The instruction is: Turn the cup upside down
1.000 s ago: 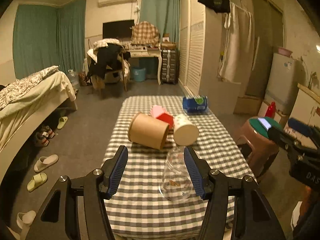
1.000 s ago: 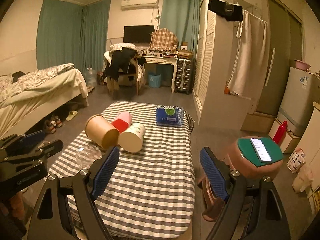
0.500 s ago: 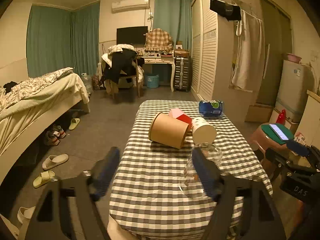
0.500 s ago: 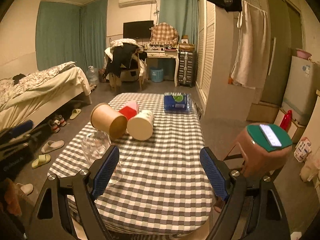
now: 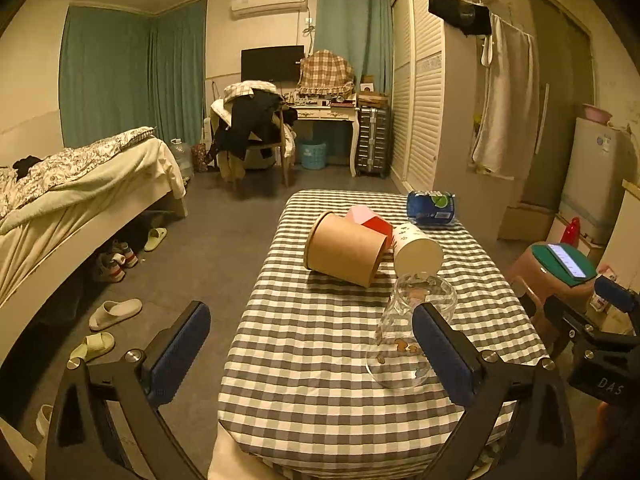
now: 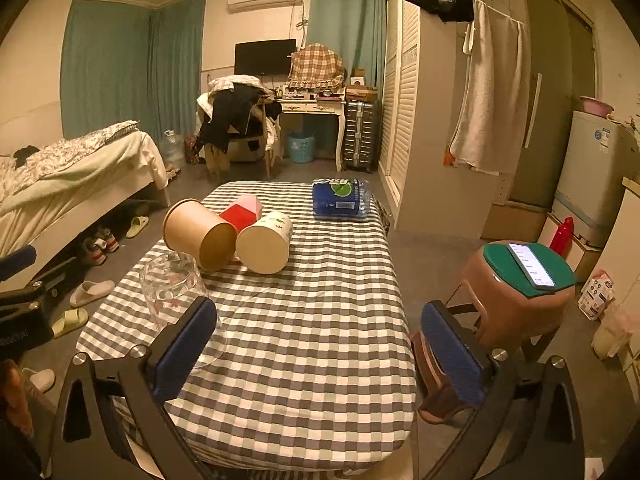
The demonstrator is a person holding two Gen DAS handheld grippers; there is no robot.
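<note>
A clear glass cup [image 5: 404, 340] stands upside down, mouth down, on the checked tablecloth [image 5: 320, 344] near the table's front; it also shows in the right wrist view [image 6: 172, 292]. My left gripper [image 5: 316, 352] is open and empty, pulled back, with its right finger [image 5: 444, 352] just in front of the cup. My right gripper [image 6: 316, 352] is open and empty above the table's front edge, the cup beyond its left finger [image 6: 184, 348].
A brown paper tub [image 5: 344, 250], a white paper cup [image 5: 416, 250] and a red-pink carton [image 5: 372, 220] lie on their sides mid-table. A blue packet [image 5: 432, 208] lies at the far end. A stool with a phone [image 6: 528, 276] stands right of the table.
My left gripper opened wide and drew back from the glass cup, which stays mouth down on the cloth. My right gripper shifted slightly, still open.
</note>
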